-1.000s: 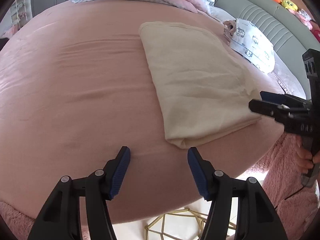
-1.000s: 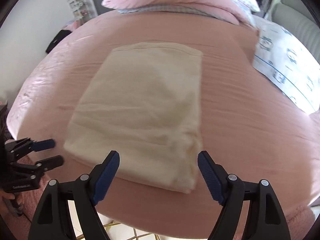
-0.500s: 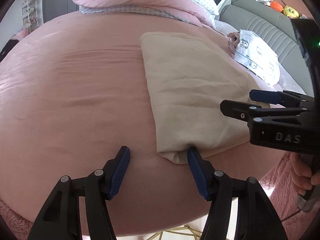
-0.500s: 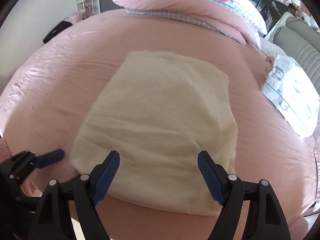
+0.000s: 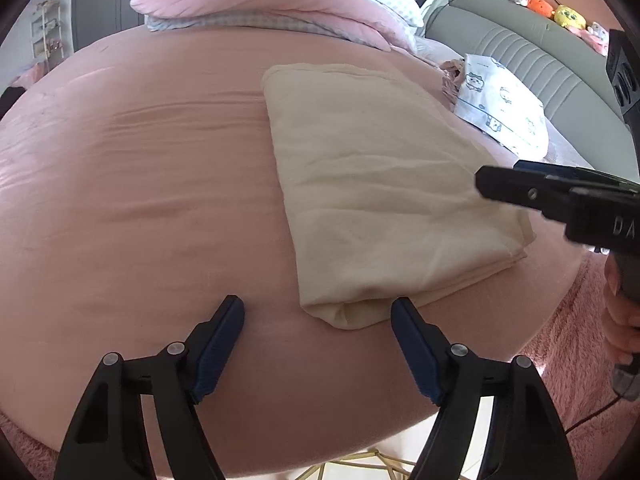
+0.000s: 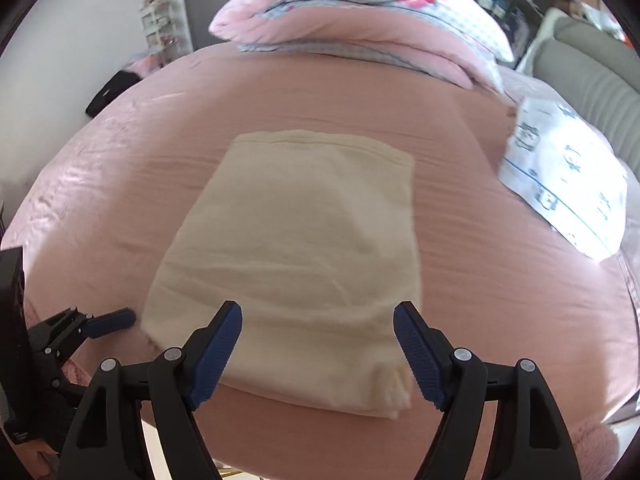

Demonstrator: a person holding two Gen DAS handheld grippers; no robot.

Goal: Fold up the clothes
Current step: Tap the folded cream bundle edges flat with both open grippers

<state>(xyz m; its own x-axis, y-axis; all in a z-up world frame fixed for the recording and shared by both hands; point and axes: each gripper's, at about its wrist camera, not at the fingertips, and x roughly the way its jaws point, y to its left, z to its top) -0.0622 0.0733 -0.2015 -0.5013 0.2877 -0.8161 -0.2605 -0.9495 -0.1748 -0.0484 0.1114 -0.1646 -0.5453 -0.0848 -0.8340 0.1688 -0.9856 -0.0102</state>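
Nearest the left camera, the left hand-held gripper (image 5: 318, 320) stands with its jaws spread and nothing between them, the near corner of the cream folded cloth (image 5: 384, 184) now sitting in the gap; a second ago that corner lay further off and to the right. The right hand-held gripper (image 6: 318, 330) is likewise spread and empty, and has come in over the cloth's near edge, which half a second ago lay a little further ahead (its view is smeared by motion). I judge both are closing on the near edge, whether for another fold or to lift a finished bundle. The cloth lies as a layered rectangle on the pink bed (image 5: 140, 200), near its front edge. Beyond it, the printed white item (image 5: 504, 112) is partly cut off, its kind unclear; the pillows (image 6: 360, 24) lie farthest.
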